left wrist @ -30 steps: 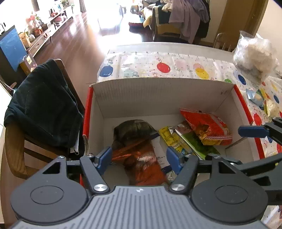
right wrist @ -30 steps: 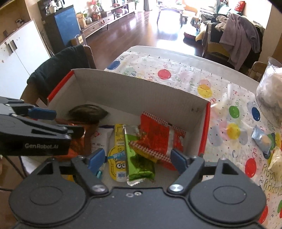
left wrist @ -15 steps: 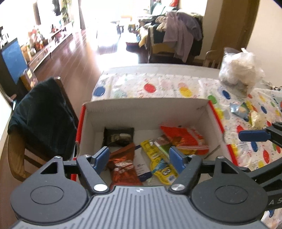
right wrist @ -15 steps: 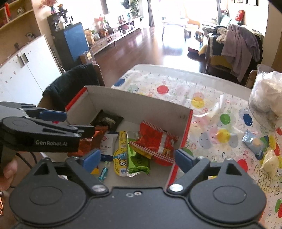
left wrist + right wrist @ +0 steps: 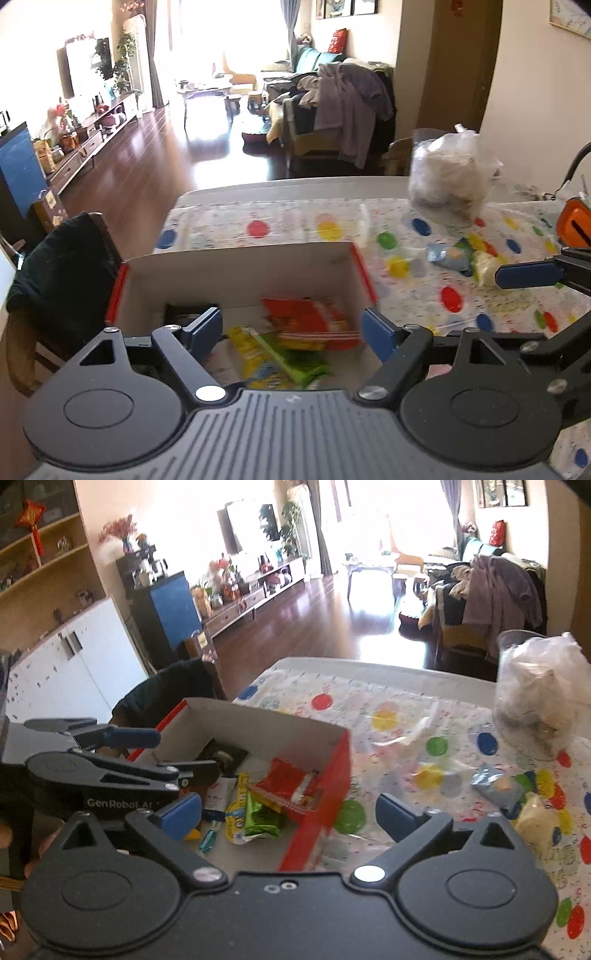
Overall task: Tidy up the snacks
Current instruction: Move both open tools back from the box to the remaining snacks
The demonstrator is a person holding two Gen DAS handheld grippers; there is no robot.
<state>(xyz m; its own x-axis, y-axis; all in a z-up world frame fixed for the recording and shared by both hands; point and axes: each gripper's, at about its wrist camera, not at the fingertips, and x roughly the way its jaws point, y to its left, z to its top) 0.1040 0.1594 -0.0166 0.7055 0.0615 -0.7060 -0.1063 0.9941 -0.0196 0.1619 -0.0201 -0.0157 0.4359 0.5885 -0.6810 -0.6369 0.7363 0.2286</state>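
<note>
Left gripper (image 5: 291,330) and right gripper (image 5: 290,814) fingers spreading, nothing between; red-rimmed white cardboard box (image 5: 240,273) holds red crinkled snack packet (image 5: 306,323) on counter (image 5: 406,295).

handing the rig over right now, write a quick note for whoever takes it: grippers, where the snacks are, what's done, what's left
Left gripper: jaws opening, nothing between them, above the box.
Right gripper: jaws opening, empty, over the box's red right edge.
Box on the dotted tablecloth holds the red packet, green packet, yellow packet and a dark packet.
Done: those snacks are in the box.
Left: the blue packet and pale yellow packet lie loose on the cloth right of the box. The clear plastic bag stands farther back.
</note>
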